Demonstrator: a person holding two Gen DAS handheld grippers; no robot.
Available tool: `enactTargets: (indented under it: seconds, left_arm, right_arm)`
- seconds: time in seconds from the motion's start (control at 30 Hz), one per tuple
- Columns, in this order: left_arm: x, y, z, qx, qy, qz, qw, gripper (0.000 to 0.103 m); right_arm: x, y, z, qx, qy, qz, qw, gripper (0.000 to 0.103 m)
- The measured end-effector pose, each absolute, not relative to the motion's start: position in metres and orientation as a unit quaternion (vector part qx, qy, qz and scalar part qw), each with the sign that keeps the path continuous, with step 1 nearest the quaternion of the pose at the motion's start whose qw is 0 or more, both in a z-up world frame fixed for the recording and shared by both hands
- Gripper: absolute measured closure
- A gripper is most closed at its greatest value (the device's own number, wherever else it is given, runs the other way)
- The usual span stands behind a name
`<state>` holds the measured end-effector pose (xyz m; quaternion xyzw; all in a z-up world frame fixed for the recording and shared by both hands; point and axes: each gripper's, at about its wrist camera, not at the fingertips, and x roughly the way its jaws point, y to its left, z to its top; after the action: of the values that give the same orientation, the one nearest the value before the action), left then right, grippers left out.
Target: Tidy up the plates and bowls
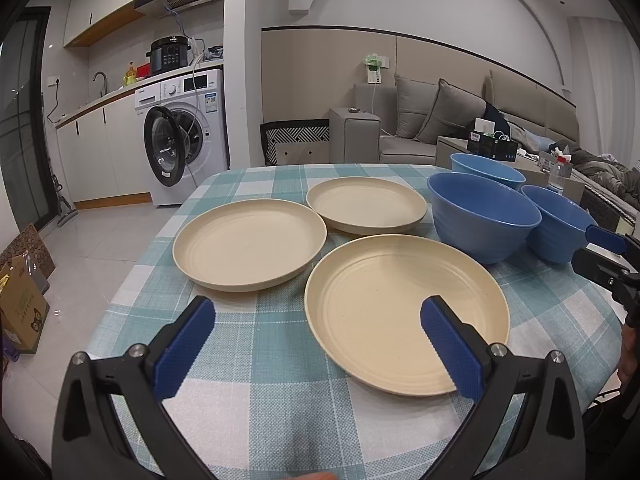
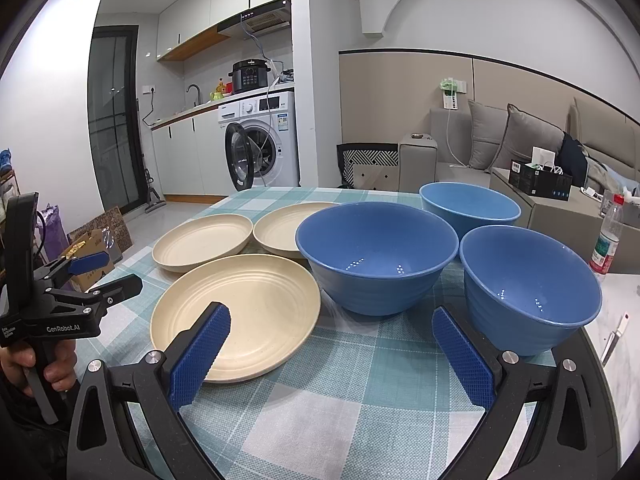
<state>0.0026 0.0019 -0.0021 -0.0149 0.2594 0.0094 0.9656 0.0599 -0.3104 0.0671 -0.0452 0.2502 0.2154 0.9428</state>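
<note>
My left tool (image 1: 316, 344) is wide open w/ nothing held; the near round cream plastic plate (image 1: 404, 308) lies just ahead-right, nearer it than my right tool (image 2: 332, 344), also open, empty.

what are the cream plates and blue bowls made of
Cream plates: likely matte plastic or wheat-straw composite, with faint specks, moulded rings and no gloss. Blue bowls: probably the same, slightly smoother, with small light glints inside and ribbed outer walls. Ceramic cannot be ruled out.

Cream plates (image 1: 406, 312), blue bowls (image 2: 378, 256), teal-and-white checked tablecloth (image 1: 256, 392).
</note>
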Motion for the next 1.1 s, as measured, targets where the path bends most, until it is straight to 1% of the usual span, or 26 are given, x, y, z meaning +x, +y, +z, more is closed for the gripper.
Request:
enactTargets:
  seconds: [1.1]
  left_arm:
    - [0.002, 0.0031, -0.0025, -0.011, 0.258, 0.01, 0.966, 0.0]
  right_arm:
    - [0.0585, -0.3108, 0.0682, -0.045, 0.25, 0.214, 0.943, 0.0]
